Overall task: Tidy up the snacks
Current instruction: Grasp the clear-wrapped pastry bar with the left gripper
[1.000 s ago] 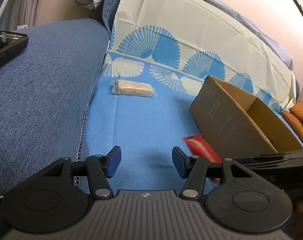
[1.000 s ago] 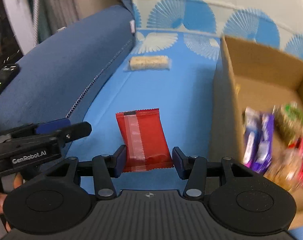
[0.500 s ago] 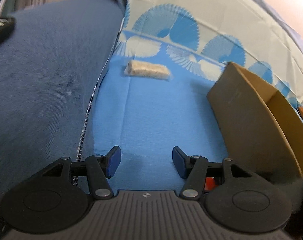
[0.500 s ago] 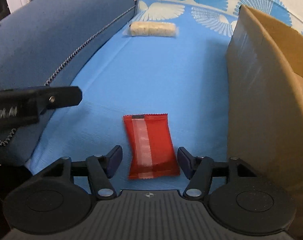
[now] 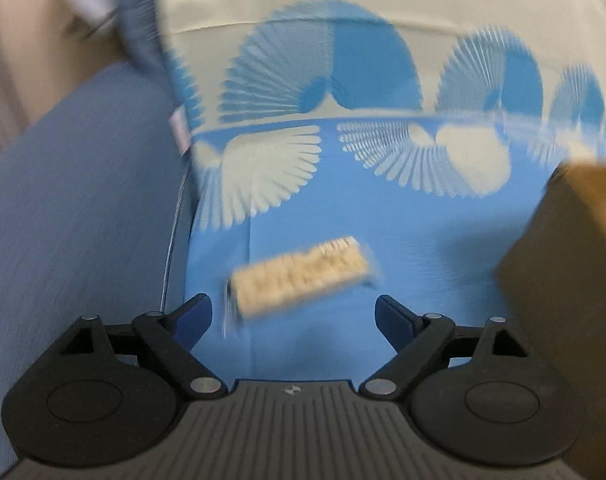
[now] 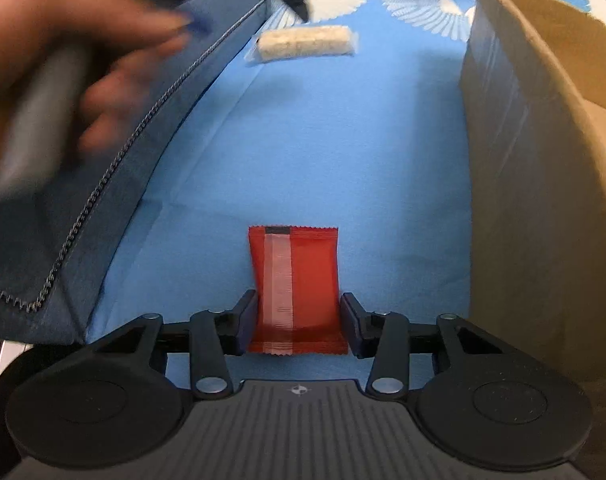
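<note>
A red snack packet (image 6: pixel 295 280) lies flat on the blue cloth (image 6: pixel 343 140). My right gripper (image 6: pixel 298 320) straddles its near end; the jaws are closing and the pads (image 6: pixel 248 320) touch its two long edges, which look slightly pinched. Farther back lies a pale rice bar in clear wrap (image 6: pixel 305 42). In the blurred left wrist view this rice bar (image 5: pixel 299 276) sits just ahead of my left gripper (image 5: pixel 294 314), whose jaws are opening wide with nothing between them. The cardboard box (image 6: pixel 543 160) stands to the right.
A blue sofa cushion (image 6: pixel 103 168) with a zip edge rises on the left. A person's hand (image 6: pixel 63 40), blurred, carries the left gripper over it. The box wall (image 5: pixel 563 272) stands close on the left gripper's right. The fan-patterned cloth (image 5: pixel 323 80) runs up the backrest.
The left gripper swept forward to the rice bar and its jaws spread much wider. The right gripper sank over the red packet and its jaws narrowed onto the packet's edges.
</note>
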Demonstrator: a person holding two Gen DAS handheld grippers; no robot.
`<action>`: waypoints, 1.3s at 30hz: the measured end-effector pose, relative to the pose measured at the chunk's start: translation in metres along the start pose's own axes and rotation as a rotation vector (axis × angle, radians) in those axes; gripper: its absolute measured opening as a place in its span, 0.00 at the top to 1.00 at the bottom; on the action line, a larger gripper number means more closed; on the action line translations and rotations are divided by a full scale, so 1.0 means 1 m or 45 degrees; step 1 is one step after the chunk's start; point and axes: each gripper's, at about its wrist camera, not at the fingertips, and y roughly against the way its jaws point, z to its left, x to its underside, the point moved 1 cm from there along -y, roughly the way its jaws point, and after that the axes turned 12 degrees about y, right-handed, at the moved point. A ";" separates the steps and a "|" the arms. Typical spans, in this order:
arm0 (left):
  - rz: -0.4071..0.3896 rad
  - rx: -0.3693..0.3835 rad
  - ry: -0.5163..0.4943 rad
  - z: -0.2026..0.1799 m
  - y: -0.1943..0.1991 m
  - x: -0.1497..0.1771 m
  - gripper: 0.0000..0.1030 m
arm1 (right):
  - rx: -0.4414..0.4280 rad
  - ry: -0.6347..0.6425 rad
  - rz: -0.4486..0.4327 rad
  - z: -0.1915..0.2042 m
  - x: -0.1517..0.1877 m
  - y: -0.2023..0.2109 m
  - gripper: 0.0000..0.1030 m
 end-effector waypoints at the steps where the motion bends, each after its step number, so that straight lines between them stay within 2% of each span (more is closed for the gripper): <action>1: 0.007 -0.020 -0.084 -0.005 -0.015 -0.003 0.11 | -0.004 0.001 0.003 -0.001 0.000 0.001 0.55; 3: 0.048 -0.035 -0.187 -0.006 -0.039 0.000 0.11 | -0.016 -0.005 0.009 -0.003 -0.001 0.001 0.55; 6: 0.099 -0.051 -0.228 -0.003 -0.066 0.001 0.08 | -0.038 -0.005 0.015 -0.005 0.000 0.003 0.55; 8: 0.068 -0.051 -0.185 0.003 -0.072 -0.001 0.02 | -0.051 -0.008 0.019 -0.006 0.000 0.003 0.55; 10: 0.079 -0.037 -0.121 0.008 -0.079 -0.006 0.02 | -0.063 -0.006 0.022 -0.007 -0.001 0.004 0.55; 13: 0.096 -0.009 -0.072 0.012 -0.081 -0.009 0.10 | -0.072 0.001 0.026 -0.005 0.003 0.006 0.55; 16: 0.118 0.012 -0.058 0.010 -0.072 -0.009 0.39 | -0.073 0.008 0.029 -0.006 0.001 0.005 0.55; 17: 0.146 0.042 -0.037 0.010 -0.069 -0.009 0.59 | -0.073 0.006 0.029 -0.006 0.002 0.006 0.55; 18: 0.172 0.073 -0.012 0.010 -0.065 -0.007 0.71 | -0.072 0.005 0.030 -0.006 0.003 0.006 0.55; 19: 0.189 0.086 -0.002 0.008 -0.061 -0.005 0.75 | -0.071 0.004 0.031 -0.007 -0.001 0.000 0.54; 21: 0.230 0.118 0.001 0.004 -0.051 0.001 0.90 | -0.069 -0.002 0.031 -0.009 0.000 0.001 0.54; 23: 0.249 0.150 0.009 0.002 -0.038 0.008 0.91 | -0.063 -0.007 0.030 -0.009 0.000 0.002 0.54; 25: 0.251 0.142 0.000 0.001 -0.028 0.013 0.86 | -0.057 -0.004 0.029 -0.008 0.001 0.003 0.54; 26: 0.229 0.128 -0.009 0.000 -0.023 0.013 0.73 | -0.054 -0.001 0.029 -0.008 0.002 0.004 0.54; 27: 0.196 0.126 -0.010 0.000 -0.019 0.012 0.48 | -0.053 0.000 0.029 -0.007 0.002 0.005 0.54; 28: 0.163 0.136 0.001 0.000 -0.016 0.010 0.35 | -0.053 -0.002 0.029 -0.008 0.002 0.005 0.54; 29: 0.125 0.153 0.022 0.000 -0.015 0.007 0.17 | -0.054 -0.006 0.030 -0.008 0.002 0.005 0.54; 31: 0.084 0.173 0.043 -0.003 -0.019 0.001 0.14 | -0.055 -0.009 0.031 -0.008 0.002 0.005 0.54; 33: 0.086 0.148 0.055 -0.012 -0.032 -0.005 0.09 | -0.055 -0.002 0.033 -0.008 0.002 0.005 0.54; 37: 0.088 0.108 0.059 -0.027 -0.060 -0.009 0.08 | -0.066 0.004 0.038 -0.009 0.002 0.006 0.54; 39: 0.078 0.087 0.045 -0.034 -0.070 -0.008 0.03 | -0.071 0.011 0.039 -0.009 0.002 0.006 0.54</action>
